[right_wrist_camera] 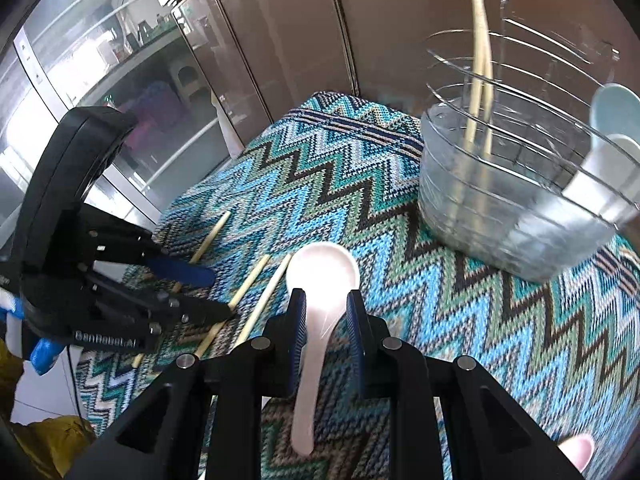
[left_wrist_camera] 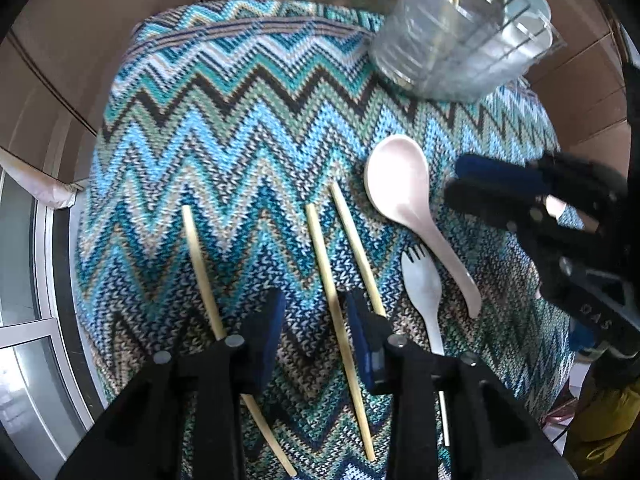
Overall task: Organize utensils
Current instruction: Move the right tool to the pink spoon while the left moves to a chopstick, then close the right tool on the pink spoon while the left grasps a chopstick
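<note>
Three bamboo chopsticks lie on the zigzag cloth [left_wrist_camera: 240, 128]. My left gripper [left_wrist_camera: 314, 316] points down over the middle chopstick [left_wrist_camera: 334, 308], its jaws open on either side without touching it. The others are a left chopstick [left_wrist_camera: 202, 268] and a right chopstick [left_wrist_camera: 356, 248]. A pink spoon [left_wrist_camera: 400, 188] and a white spork [left_wrist_camera: 422, 292] lie flat beside them. My right gripper [right_wrist_camera: 326, 308] hovers open above the pink spoon [right_wrist_camera: 322, 272], and the spoon's neck shows between its pads. In the left wrist view the right gripper [left_wrist_camera: 454, 182] is just right of the spoon.
A clear utensil holder [right_wrist_camera: 512, 200] stands at the back right with chopsticks [right_wrist_camera: 480, 60] and a pale blue spoon [right_wrist_camera: 616, 108] in it. Brown cabinet panels close the back. Glass doors and the table edge lie to the left. The left gripper [right_wrist_camera: 216, 292] is close to the right one.
</note>
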The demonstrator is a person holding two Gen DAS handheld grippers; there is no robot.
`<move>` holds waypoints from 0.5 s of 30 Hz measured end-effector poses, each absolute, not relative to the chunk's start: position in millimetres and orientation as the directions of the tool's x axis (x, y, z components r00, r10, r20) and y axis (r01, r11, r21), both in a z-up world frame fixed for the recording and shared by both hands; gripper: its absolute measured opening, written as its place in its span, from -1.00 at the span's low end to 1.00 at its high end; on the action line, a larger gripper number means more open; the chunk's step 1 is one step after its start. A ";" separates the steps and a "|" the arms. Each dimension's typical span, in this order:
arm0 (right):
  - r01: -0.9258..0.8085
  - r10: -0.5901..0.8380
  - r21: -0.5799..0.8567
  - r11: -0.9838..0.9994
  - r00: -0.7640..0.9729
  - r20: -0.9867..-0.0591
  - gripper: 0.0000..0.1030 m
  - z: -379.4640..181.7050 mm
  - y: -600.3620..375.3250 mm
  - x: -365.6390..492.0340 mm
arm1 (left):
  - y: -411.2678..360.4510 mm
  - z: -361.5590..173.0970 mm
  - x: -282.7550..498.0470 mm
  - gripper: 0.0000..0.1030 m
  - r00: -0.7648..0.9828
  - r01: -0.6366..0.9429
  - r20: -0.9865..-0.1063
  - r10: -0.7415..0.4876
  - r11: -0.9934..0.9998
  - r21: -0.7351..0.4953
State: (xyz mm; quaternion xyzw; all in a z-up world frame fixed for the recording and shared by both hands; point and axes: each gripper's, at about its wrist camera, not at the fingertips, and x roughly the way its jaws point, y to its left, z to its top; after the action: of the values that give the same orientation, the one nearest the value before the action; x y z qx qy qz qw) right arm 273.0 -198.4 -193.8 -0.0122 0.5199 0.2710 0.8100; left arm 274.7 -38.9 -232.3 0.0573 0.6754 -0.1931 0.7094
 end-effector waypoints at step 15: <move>-0.550 0.403 0.237 0.801 0.202 -0.892 -0.60 -222.3 -178.7 304.6 | -51.7 -242.5 284.7 -0.54 -0.034 0.386 -0.986 -0.165 0.908 -0.165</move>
State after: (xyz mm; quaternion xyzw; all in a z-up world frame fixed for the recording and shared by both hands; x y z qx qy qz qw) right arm 304.6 -178.7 -222.3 -0.0665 0.5512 0.3086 0.7724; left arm 284.7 -51.7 -242.5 0.0799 0.6907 -0.1994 0.6905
